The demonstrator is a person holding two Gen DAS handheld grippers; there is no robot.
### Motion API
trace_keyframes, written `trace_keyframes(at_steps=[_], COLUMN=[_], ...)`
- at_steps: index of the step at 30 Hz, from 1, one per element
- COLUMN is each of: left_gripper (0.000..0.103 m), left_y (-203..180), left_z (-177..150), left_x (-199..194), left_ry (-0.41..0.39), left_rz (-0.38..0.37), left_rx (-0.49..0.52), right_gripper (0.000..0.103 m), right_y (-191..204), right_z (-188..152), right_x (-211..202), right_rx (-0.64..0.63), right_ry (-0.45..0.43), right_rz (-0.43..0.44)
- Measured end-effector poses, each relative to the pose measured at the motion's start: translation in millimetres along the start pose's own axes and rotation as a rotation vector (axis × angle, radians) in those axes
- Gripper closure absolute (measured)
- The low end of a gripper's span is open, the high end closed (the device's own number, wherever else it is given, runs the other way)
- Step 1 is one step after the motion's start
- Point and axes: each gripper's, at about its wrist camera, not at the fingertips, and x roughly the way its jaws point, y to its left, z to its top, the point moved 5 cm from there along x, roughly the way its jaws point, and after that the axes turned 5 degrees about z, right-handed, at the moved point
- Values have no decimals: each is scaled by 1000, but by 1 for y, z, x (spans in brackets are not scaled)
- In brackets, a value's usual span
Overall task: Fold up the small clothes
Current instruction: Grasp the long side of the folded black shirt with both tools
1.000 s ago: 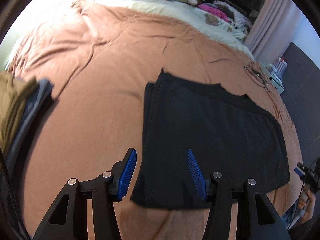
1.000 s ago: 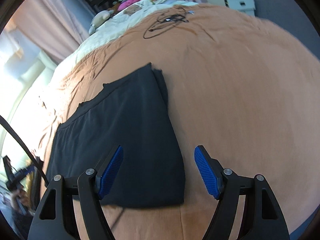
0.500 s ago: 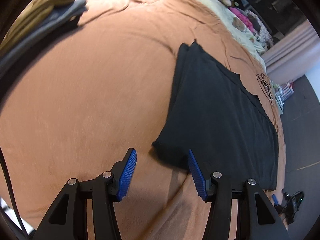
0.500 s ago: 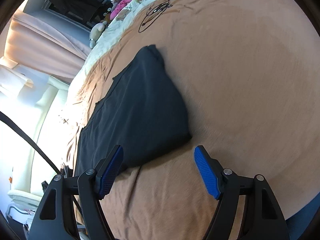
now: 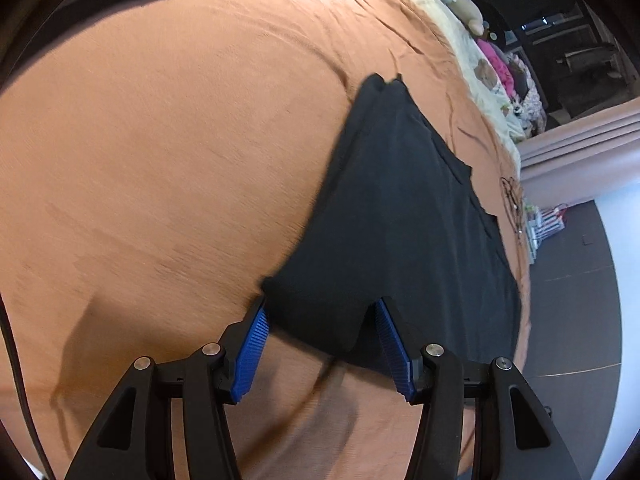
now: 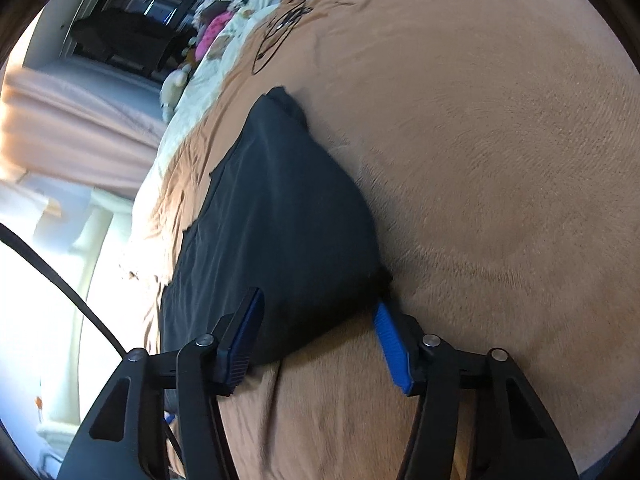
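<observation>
A black folded garment point(image 5: 404, 208) lies flat on the orange-brown bedspread point(image 5: 160, 140). In the left wrist view, my left gripper point(image 5: 320, 320) is open, and its blue pads straddle the garment's near left corner, low against the bed. In the right wrist view, the same garment point(image 6: 276, 216) lies ahead, and my right gripper point(image 6: 316, 320) is open with its jaws on either side of the near right corner. Neither gripper has closed on the cloth.
A black cable loop point(image 6: 280, 28) lies on the bedspread beyond the garment. A cream blanket with soft toys and pink items point(image 5: 496, 68) is at the far end of the bed. Curtains point(image 6: 80, 120) hang behind. Dark floor point(image 5: 572, 300) runs beside the bed.
Both grippers have come down and forward from above the garment to its near corners. The corners now sit between the open jaws. The garment has not moved.
</observation>
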Motion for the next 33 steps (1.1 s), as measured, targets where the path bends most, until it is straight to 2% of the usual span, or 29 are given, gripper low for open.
trace_keyframes(at_steps=[5,7,9,10,11,14,17,25,33], left_gripper=[47,48,59,72,80,89,90,92,92], left_y=[-1,0,1,2,4,8,4,6,29], left_z=[8,12,15,16,17,18,20,23,-8], left_x=[11,13,12,13,12,6,-8,-44,-76], left_ry=[-20,-35,-54,-59,-60,-64,-100,-136,-143], left_rz=[4,-1,24,34,35,8,10,-77,-96], left_rx=[-45,-68,-74,-79,-90,-105,-70,-59,-36], right_gripper=[52,60,70,77,82,89,92,93,93], right_y=[-3,-3,4,2,4,6,16,46,37], right_z=[0,-2,-3,-3,-5,-7,-9,-29,-68], right_x=[7,11,19,19,19,17,9,-17,-47], right_rx=[25,36,46,54,60,59,33,-45,-50], right_ry=[-21,-36,-47,-54,-55,-64,-91,-120,-100], right_rz=[-5,-14,-24,-24,-18,-3,4,16,48])
